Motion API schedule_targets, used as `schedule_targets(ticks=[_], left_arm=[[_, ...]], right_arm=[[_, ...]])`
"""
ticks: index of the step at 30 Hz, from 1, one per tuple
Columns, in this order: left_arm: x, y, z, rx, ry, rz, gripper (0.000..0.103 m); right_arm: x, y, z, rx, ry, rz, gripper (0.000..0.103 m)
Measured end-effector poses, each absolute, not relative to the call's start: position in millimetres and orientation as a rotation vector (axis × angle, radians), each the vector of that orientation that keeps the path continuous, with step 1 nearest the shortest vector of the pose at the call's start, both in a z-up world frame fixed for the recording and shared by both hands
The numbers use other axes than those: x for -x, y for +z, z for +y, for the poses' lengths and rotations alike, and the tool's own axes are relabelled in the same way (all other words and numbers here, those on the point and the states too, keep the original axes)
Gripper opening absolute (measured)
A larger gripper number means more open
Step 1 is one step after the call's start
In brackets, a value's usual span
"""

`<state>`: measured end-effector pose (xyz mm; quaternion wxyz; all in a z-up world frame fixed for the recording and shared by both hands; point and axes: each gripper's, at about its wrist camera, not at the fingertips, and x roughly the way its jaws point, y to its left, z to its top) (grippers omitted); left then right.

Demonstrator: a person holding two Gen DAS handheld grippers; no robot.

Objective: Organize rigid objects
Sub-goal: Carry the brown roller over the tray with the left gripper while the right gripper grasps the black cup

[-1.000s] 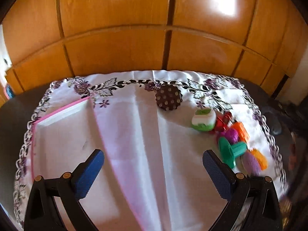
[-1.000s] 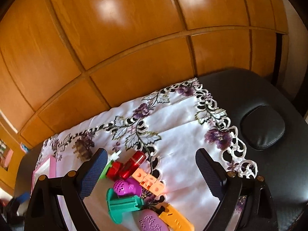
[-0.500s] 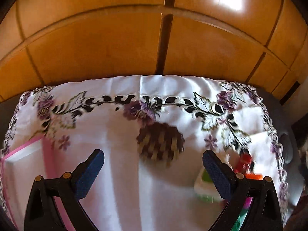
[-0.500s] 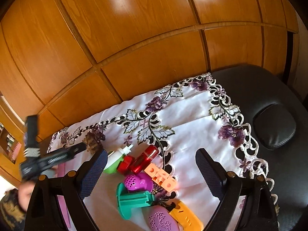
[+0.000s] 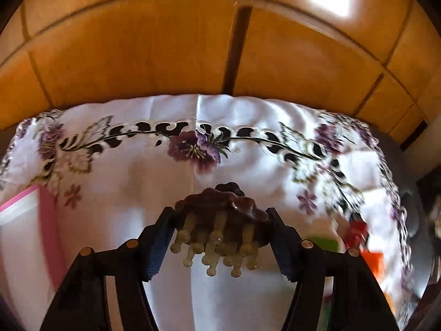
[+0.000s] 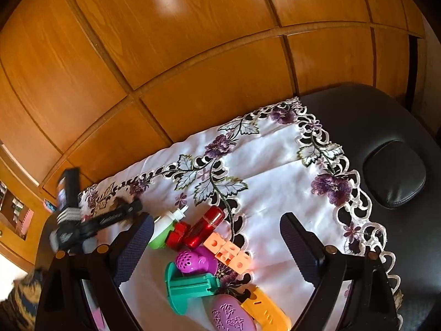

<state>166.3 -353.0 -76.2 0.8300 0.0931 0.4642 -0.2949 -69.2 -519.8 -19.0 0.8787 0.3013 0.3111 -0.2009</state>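
My left gripper [image 5: 220,237] is shut on a brown scalp-massage brush [image 5: 220,207] with pale bristles pointing toward the camera, just above the white embroidered cloth [image 5: 132,182]. In the right wrist view the left gripper [image 6: 129,209] shows at the far left with the brush hidden behind it. My right gripper [image 6: 217,251] is open and empty, hovering over a pile of toys: a green-and-white bottle [image 6: 165,226], a red case [image 6: 205,227], an orange block [image 6: 227,253], a purple ball [image 6: 193,262], a teal press [image 6: 190,287], a purple stamp [image 6: 230,314] and an orange piece [image 6: 266,311].
A pink-edged white tray [image 5: 22,220] lies on the cloth at the left. Wooden cabinet doors [image 6: 193,55] stand behind the table. A black padded surface [image 6: 394,173] lies under the cloth and extends to the right.
My left gripper moved forward to the brown brush and closed on it. My right gripper stayed open, shifting only slightly over the toy pile.
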Motion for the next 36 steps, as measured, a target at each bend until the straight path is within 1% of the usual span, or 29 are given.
schedule_targets(ticks=[8, 14, 15, 17, 22, 25, 28, 32, 34, 35, 36], left_arm=[[-82, -35, -306, -0.231, -0.701, 0.851, 0.066], [-30, -20, -251, -0.186, -0.732, 0.808, 0.066], [-25, -19, -243, -0.179, -0.731, 0.804, 0.066], [-17, -17, -226, -0.157, -0.735, 0.802, 0.066], [-8, -13, -190, -0.123, -0.717, 0.784, 0.066], [-8, -13, -172, -0.097, -0.697, 0.779, 0.066], [-9, -12, -152, -0.065, -0.672, 0.773, 0.066], [-17, -15, -125, -0.036, -0.613, 0.767, 0.066], [-25, -18, -109, -0.017, -0.567, 0.772, 0.066], [-31, -20, -97, -0.008, -0.536, 0.774, 0.066], [-35, -22, -89, -0.005, -0.512, 0.775, 0.066]], right_arm=[[71, -28, -530, -0.692, -0.434, 0.679, 0.092], [65, -42, -529, -0.728, -0.395, 0.76, 0.084], [64, -47, -528, -0.756, -0.362, 0.784, 0.08], [64, -51, -520, -0.796, -0.291, 0.827, 0.076], [86, -48, -480, -0.737, -0.325, 0.954, 0.075], [107, -48, -460, -0.712, -0.372, 0.997, 0.075], [121, -57, -448, -0.698, -0.445, 1.026, 0.075], [117, -74, -435, -0.69, -0.469, 1.101, 0.075], [111, -71, -428, -0.642, -0.471, 1.083, 0.072], [108, -76, -425, -0.627, -0.474, 1.105, 0.069], [104, -83, -422, -0.625, -0.481, 1.129, 0.062]])
